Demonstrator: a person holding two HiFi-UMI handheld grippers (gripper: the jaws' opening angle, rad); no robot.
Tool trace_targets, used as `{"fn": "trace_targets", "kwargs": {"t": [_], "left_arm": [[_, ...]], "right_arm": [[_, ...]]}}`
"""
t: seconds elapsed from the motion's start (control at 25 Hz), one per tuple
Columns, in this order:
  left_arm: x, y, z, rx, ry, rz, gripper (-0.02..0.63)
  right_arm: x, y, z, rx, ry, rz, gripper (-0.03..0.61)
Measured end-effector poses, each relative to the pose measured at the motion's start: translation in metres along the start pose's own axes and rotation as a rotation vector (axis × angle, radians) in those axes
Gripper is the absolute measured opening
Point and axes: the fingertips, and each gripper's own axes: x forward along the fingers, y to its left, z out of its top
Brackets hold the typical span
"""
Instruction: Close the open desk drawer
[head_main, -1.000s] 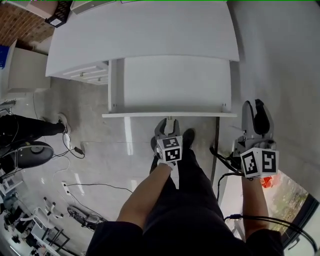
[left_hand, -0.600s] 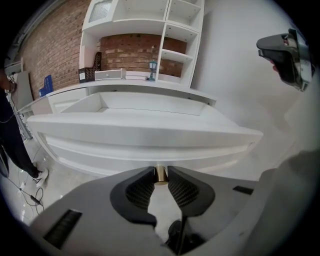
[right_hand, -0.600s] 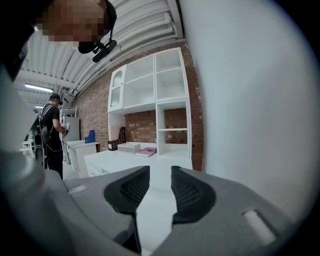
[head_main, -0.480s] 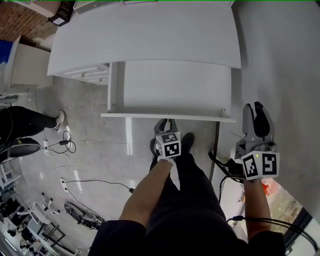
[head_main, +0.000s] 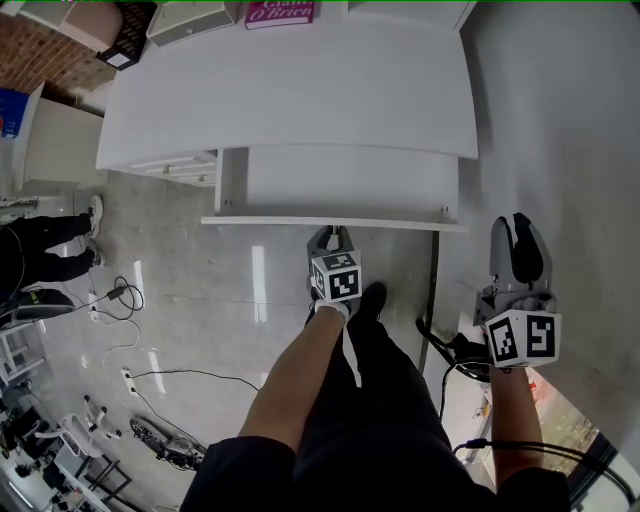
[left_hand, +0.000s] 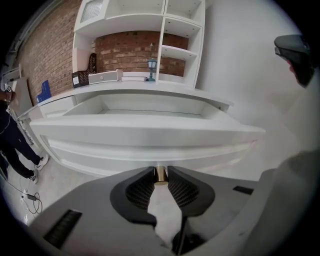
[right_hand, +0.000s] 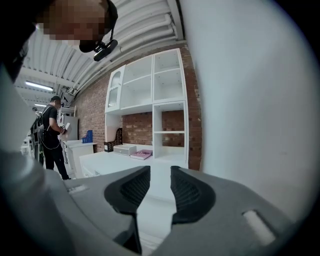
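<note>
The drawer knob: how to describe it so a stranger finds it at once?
Find the wide white desk; its open white drawer juts forward. At the middle of the drawer front sits a small brass-coloured cylindrical knob, the only metal piece there, pinched by the left tongs.

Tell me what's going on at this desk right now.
A person with a gripper in each hand is working on the open drawer of a white desk. The left gripper is shut on the drawer's small brass knob, and the drawer is pulled out. The right gripper hangs off to the right by the wall. Its jaws have just closed a little but stand apart with nothing between them.
</note>
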Motion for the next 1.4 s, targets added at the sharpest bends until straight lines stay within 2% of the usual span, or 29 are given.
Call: {"fn": "trace_targets", "kwargs": {"t": [0.48,1.0,1.4], "left_arm": [[0.055,0.004,0.067,0.002,-0.021,-0.052,0.083],[0.090,0.004,0.113,0.000,-0.022,-0.040,0.084],[0.103,0.005,0.133,0.009,-0.018,-0.028,0.084]], "right_arm": [[0.027,-0.015,-0.008,0.031,0.047,-0.133,0.127],[0.060,-0.024,-0.010,0.045,0.071,-0.150,0.127],[0.071,-0.032,-0.006,0.047,0.077,-0.144,0.127]]}}
